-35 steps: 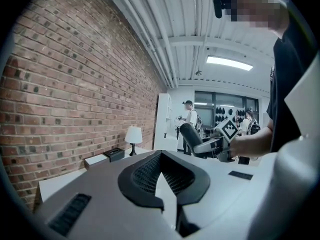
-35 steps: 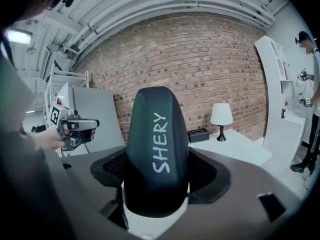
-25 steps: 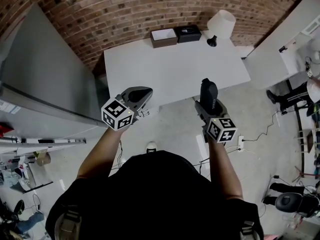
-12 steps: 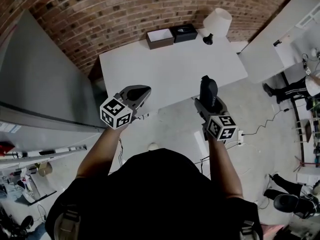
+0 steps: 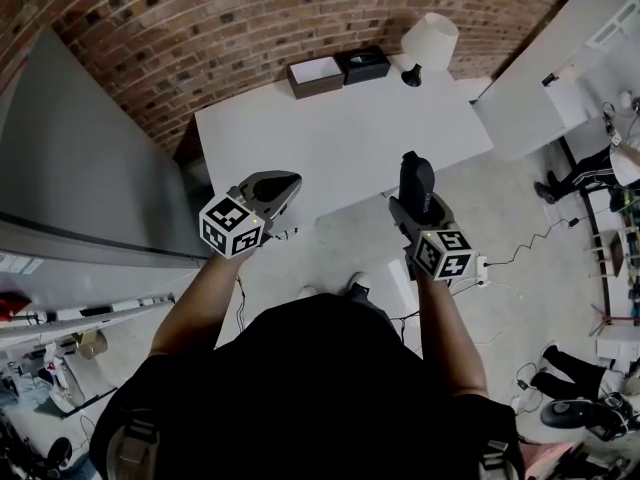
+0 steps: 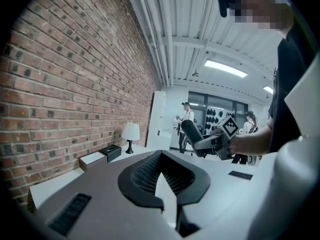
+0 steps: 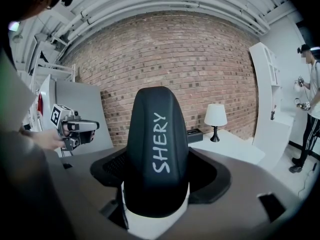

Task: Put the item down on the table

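Observation:
My right gripper is shut on a black oblong case with "SHERY" written on it in white. The case stands up between the jaws and hides the far ends of the right gripper. It hangs in the air just off the near edge of the white table. My left gripper is level with it to the left, shut with nothing in it, at the table's near left corner. In the left gripper view, the left gripper shows only a thin slit between the jaws, and the case shows to the right.
At the table's far edge, against the brick wall, stand a white lamp, a black box and a brown box with a white top. A grey cabinet is on the left and a white counter on the right. A person stands at the far right.
The table and lamp have slid a little up and left in the head view. Both grippers keep their places, and the case stays in the right one.

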The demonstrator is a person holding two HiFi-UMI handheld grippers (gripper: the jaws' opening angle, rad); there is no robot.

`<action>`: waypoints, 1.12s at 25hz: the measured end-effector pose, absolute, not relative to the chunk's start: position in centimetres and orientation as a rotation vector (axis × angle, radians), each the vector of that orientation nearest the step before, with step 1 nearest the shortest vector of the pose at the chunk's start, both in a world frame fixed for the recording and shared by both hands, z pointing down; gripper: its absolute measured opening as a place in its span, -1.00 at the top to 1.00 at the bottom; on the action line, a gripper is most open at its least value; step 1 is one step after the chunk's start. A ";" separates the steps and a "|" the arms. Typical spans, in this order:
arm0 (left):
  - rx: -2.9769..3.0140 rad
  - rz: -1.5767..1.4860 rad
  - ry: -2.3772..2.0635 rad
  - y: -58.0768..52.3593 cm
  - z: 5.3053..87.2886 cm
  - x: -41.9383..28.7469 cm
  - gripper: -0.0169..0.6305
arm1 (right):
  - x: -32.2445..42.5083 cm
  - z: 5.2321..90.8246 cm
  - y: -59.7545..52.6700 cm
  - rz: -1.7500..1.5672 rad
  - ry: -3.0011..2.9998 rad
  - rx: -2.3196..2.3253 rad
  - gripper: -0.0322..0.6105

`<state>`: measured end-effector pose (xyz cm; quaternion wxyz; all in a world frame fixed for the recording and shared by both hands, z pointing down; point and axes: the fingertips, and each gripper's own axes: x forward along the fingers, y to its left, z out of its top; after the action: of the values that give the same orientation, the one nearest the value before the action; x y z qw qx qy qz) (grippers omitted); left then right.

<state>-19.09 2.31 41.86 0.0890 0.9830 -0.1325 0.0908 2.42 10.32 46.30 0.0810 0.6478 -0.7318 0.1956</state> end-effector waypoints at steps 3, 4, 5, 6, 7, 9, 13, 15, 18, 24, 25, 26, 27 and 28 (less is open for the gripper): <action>2.927 0.287 -0.396 2.2 41.9 -18.4 0.91 | 3.1 46.8 10.2 0.600 -2.191 1.931 -0.19; 2.928 0.291 -0.399 2.0 41.9 -18.1 0.91 | 3.3 46.9 10.1 0.604 -2.192 1.927 -0.19; 2.929 0.294 -0.403 1.9 41.9 -17.9 0.91 | 3.6 47.0 9.9 0.606 -2.195 1.923 -0.19; 2.930 0.297 -0.407 1.7 41.9 -17.6 0.91 | 3.8 47.1 9.6 0.607 -2.200 1.920 -0.19; 2.931 0.302 -0.412 1.4 42.0 -17.3 0.91 | 4.1 47.2 9.2 0.607 -2.206 1.917 -0.19; 2.932 0.315 -0.419 0.9 42.1 -16.6 0.91 | 4.9 47.5 8.4 0.609 -2.218 1.912 -0.19; 2.928 0.336 -0.436 -0.3 42.3 -14.7 0.91 | 7.0 48.1 6.6 0.620 -2.231 1.900 -0.19; 2.926 0.340 -0.450 -1.3 42.2 -13.6 0.91 | 8.3 48.3 5.4 0.625 -2.240 1.891 -0.19; 2.918 0.336 -0.471 -2.8 42.2 -11.7 0.91 | 10.1 48.6 3.6 0.638 -2.248 1.878 -0.19; 2.892 0.348 -0.521 -5.6 42.8 -8.4 0.91 | 13.9 49.3 -0.2 0.651 -2.267 1.831 -0.19; 2.887 0.350 -0.531 -6.1 42.8 -7.9 0.91 | 14.6 49.4 -0.8 0.655 -2.272 1.825 -0.19; 2.881 0.352 -0.543 -6.6 42.9 -7.5 0.91 | 15.1 49.5 -1.5 0.658 -2.276 1.815 -0.19; 2.875 0.354 -0.555 -7.0 43.0 -7.1 0.91 | 15.6 49.6 -2.1 0.659 -2.282 1.802 -0.19; 2.868 0.357 -0.570 -7.4 43.0 -6.7 0.91 | 16.1 49.7 -2.8 0.659 -2.288 1.787 -0.19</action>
<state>-6.72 -7.39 43.03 0.0978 0.9689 -0.1926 0.1207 16.06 -2.77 49.65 0.0821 0.5983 -0.7659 0.2207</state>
